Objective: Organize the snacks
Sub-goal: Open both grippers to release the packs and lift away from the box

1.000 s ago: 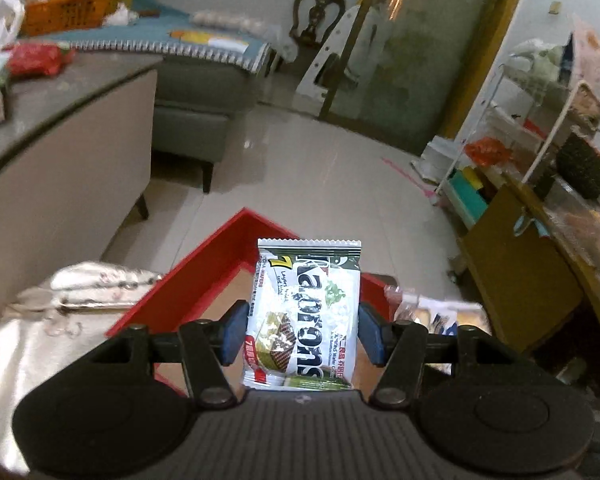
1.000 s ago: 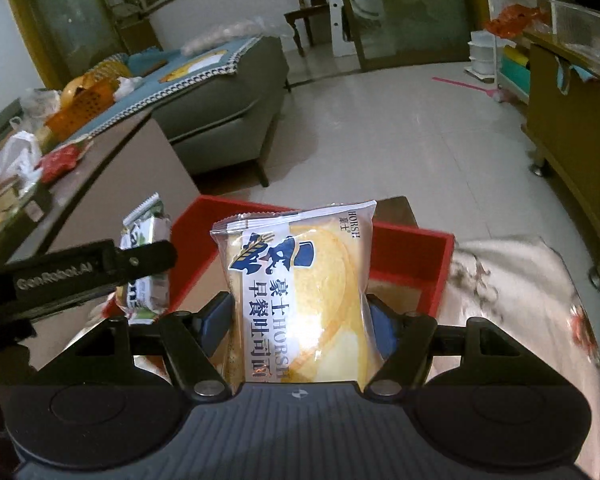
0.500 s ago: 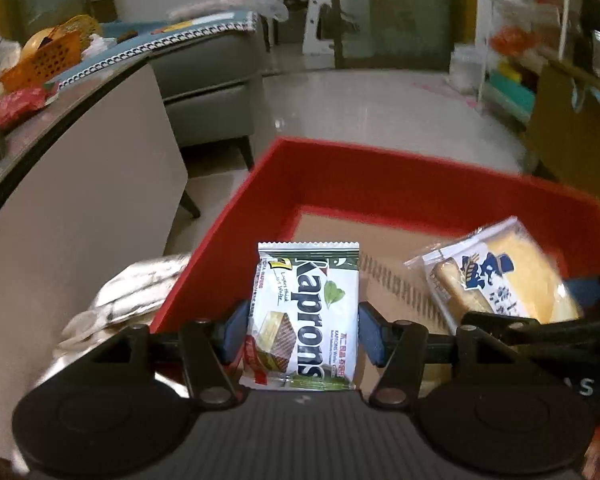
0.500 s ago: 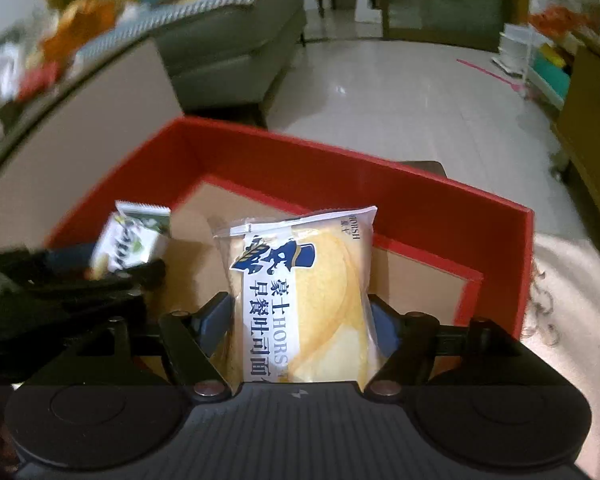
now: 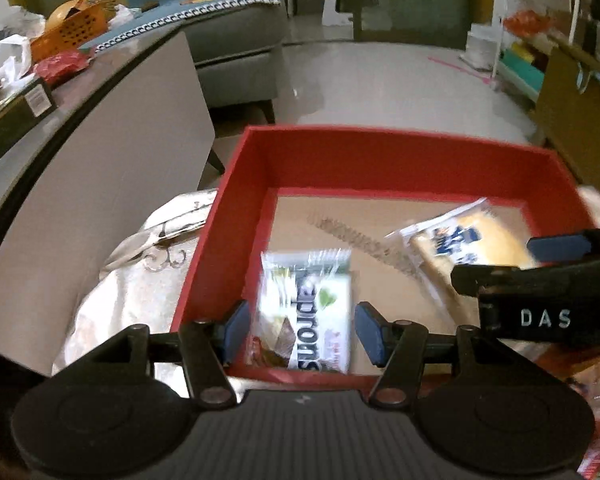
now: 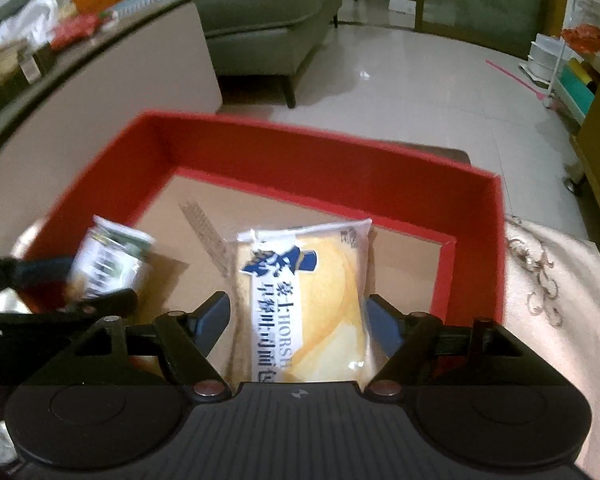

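Observation:
A red box (image 5: 380, 148) with a brown cardboard floor stands on a cloth-covered table; it also shows in the right wrist view (image 6: 308, 152). My left gripper (image 5: 302, 332) is over the box's near left corner, its jaws spread apart from the white Kaprons wafer pack (image 5: 308, 312), which is blurred between them. My right gripper (image 6: 300, 324) is over the box's near right, its jaws spread off the sides of the yellow bread pack (image 6: 308, 304). Each gripper sees the other's pack: the bread pack (image 5: 464, 240) and the wafer pack (image 6: 108, 260).
A beige patterned cloth (image 6: 552, 280) covers the table around the box. A long counter (image 5: 80, 140) with clutter runs on the left. A grey sofa (image 6: 268, 12) and tiled floor lie beyond. A wooden cabinet (image 5: 580, 112) and shelves stand at the right.
Both grippers lowered into the red box and their jaws opened. The wafer pack and the bread pack slipped down out of the grip.

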`<state>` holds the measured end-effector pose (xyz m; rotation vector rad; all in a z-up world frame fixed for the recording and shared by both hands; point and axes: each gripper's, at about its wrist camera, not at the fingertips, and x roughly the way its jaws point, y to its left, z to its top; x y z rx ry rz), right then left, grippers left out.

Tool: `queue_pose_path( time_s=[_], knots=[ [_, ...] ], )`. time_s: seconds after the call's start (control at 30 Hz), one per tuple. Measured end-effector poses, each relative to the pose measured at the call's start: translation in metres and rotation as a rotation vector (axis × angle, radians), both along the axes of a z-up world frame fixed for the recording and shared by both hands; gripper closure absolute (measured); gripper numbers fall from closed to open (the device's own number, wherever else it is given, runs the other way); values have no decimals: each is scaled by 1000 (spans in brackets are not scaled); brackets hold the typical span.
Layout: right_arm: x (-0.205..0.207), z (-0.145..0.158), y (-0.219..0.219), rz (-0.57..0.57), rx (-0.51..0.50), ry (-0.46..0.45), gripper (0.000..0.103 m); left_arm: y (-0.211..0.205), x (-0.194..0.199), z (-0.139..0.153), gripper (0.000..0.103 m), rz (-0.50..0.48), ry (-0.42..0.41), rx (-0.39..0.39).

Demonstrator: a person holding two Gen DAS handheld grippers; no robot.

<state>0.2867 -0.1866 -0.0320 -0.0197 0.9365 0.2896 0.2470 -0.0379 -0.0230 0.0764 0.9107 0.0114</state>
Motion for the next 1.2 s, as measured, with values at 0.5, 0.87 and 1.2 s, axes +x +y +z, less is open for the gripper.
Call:
queue_pose_path(
  time_s=[0.5, 0.87, 1.2],
  knots=[
    [-88, 75, -28, -59, -3, -160, 12, 20, -74, 61, 39, 89, -97, -195],
    [-166, 82, -46, -122, 23, -153, 9, 16, -154, 66, 36, 59, -95, -195],
    [-192, 69, -50, -144, -25, -138, 8, 13, -173, 61, 29, 41, -100, -137]
  ],
)
